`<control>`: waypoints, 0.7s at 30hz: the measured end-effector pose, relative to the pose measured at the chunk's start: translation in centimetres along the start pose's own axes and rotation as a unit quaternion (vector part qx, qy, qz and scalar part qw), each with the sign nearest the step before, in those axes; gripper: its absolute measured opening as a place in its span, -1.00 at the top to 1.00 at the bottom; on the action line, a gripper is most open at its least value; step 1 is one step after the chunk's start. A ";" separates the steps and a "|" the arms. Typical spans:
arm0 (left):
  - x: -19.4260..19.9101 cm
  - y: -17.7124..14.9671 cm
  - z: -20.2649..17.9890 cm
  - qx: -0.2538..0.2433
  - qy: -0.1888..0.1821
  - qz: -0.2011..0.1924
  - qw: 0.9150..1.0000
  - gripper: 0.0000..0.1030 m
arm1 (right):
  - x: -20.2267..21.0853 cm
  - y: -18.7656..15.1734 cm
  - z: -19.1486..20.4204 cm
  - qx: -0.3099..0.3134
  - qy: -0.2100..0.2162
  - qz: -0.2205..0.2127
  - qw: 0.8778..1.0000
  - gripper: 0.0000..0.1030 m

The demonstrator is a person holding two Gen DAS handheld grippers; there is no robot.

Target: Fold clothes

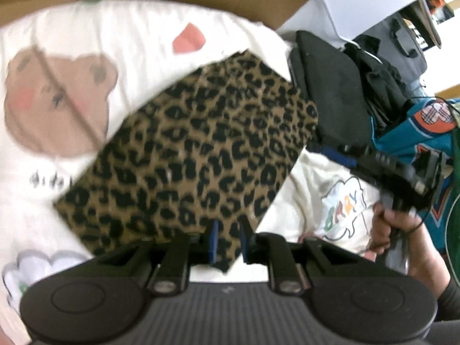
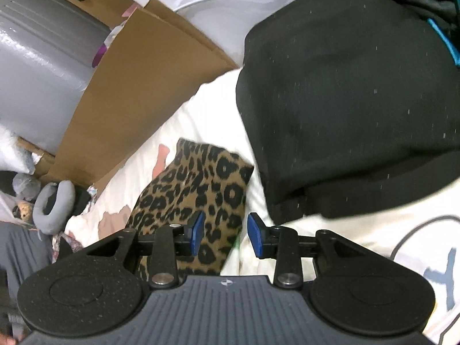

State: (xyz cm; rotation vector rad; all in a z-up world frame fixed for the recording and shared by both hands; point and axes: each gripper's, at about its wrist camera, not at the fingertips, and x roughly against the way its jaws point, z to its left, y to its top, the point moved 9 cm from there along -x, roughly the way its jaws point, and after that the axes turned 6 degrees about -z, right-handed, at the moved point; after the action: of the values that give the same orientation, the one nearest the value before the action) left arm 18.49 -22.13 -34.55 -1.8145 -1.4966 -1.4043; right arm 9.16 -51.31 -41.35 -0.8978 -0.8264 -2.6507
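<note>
Left wrist cam: left gripper (image 1: 228,240) is spread a bit over the folded leopard-print garment (image 1: 195,149) lying on the white bear-print sheet (image 1: 57,100). Right wrist cam: right gripper (image 2: 225,234) is released, hovering by the leopard piece, black garment (image 2: 345,100) alongside.

Leopard cloth (image 1: 195,149): tan with black spots, folded into flat rectangle, lying tilted on white bedding, near corner toward camera in left wrist view. Black garment (image 2: 345,95): dark, lint-flecked, folded in thick stack, just beside leopard cloth's far right side; touching or not, cannot tell.
</note>
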 end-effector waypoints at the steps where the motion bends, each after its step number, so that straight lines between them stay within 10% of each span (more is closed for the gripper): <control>1: -0.1 0.6 0.0 -0.007 0.000 -0.004 1.000 0.63 | 0.0 -0.3 0.0 -0.004 0.003 0.003 1.000 0.29; 11: -2.5 6.5 1.2 -0.069 0.012 -0.033 0.997 0.13 | -1.3 -3.1 0.6 -0.037 0.036 0.036 0.998 0.16; 21: -6.7 9.2 0.6 -0.167 -0.005 -0.063 0.984 0.15 | -2.5 -5.3 1.1 -0.055 0.052 0.059 0.995 0.16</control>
State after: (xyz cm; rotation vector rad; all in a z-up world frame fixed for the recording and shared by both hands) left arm 27.50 -28.15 -37.99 -1.9475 -1.4727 -1.8003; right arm 9.67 -46.24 -44.51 -0.8007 -0.5904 -2.6341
